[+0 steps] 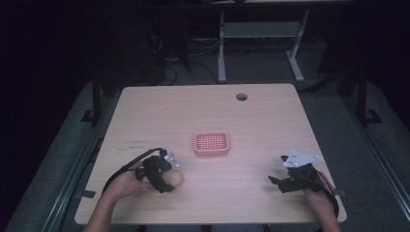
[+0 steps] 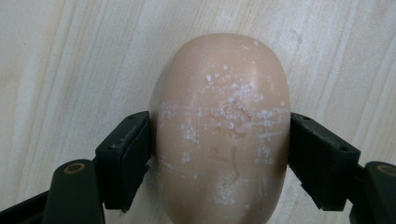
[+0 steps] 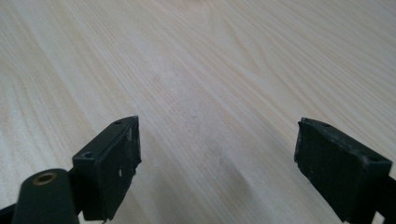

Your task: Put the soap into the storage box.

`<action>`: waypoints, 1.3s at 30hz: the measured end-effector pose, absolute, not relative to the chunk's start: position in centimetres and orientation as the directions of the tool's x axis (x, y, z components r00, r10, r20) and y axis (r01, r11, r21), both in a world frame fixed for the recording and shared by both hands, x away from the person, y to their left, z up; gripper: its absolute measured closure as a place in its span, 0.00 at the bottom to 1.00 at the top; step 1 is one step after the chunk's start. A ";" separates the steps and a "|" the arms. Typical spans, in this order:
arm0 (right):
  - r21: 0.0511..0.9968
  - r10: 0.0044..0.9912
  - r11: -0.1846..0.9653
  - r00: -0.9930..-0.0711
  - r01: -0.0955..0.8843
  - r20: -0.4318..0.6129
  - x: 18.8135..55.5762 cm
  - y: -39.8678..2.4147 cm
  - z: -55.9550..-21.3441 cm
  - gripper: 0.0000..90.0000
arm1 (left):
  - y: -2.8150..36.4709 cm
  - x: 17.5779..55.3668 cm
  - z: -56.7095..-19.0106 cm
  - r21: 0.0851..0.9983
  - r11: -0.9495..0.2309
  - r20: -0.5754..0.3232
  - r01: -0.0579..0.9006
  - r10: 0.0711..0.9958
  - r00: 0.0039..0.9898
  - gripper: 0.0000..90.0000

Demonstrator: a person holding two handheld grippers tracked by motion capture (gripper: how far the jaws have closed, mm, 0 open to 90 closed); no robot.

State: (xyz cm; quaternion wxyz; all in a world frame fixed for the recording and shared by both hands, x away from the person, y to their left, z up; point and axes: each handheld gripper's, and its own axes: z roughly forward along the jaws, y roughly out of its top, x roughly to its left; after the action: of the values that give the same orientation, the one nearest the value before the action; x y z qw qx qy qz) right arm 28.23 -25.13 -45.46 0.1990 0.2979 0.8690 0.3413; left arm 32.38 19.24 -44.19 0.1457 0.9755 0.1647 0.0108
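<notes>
Wooden table [image 1: 270, 125], dark room.

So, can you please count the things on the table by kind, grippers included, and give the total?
Soap bar: 1, tan, between the jaws of the left gripper
Tray: 1, pink, perforated
Grippers: 2, the second is the right gripper, jaws apart
Total: 4

A pink perforated tray [image 1: 211, 143] sits on the wooden table [image 1: 261, 121], ahead of both sets of jaws and between them. A round cable hole [image 1: 241, 96] lies at the table's far edge, well beyond the jaws.
</notes>
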 end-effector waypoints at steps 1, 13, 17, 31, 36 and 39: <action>0.711 0.653 0.590 -0.744 0.382 -0.143 28.2 -25.1 -45.5 0.16 | 19.2 32.4 -44.2 0.288 -0.903 -0.026 0.318 0.325 0.946 0.28; 0.713 0.654 0.589 -0.742 0.381 -0.144 28.2 -25.1 -45.4 0.16 | 19.2 32.2 -44.0 0.292 -0.909 -0.019 0.298 0.306 0.952 0.35; 0.713 0.654 0.589 -0.742 0.381 -0.144 28.2 -25.2 -45.4 0.16 | 19.1 32.0 -44.0 0.293 -0.911 -0.016 0.291 0.300 0.954 0.35; 0.714 0.651 0.591 -0.745 0.377 -0.146 28.2 -25.1 -45.4 0.16 | 19.0 32.1 -43.6 0.309 -0.906 -0.020 0.290 0.299 0.954 0.35; 0.714 0.651 0.590 -0.745 0.377 -0.144 28.2 -25.1 -45.4 0.16 | 18.6 32.4 -43.3 0.310 -0.909 -0.016 0.279 0.288 0.957 0.36; 0.714 0.651 0.590 -0.745 0.377 -0.144 28.2 -25.1 -45.4 0.16 | 18.3 32.5 -43.1 0.313 -0.909 -0.015 0.276 0.286 0.958 0.36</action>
State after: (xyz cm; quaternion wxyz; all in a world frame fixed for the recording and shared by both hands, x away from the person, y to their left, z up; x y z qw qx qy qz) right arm 28.22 -25.10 -45.37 0.1997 0.2960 0.8689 0.3427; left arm 32.54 18.26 -43.06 0.1581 0.9768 0.1438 0.0154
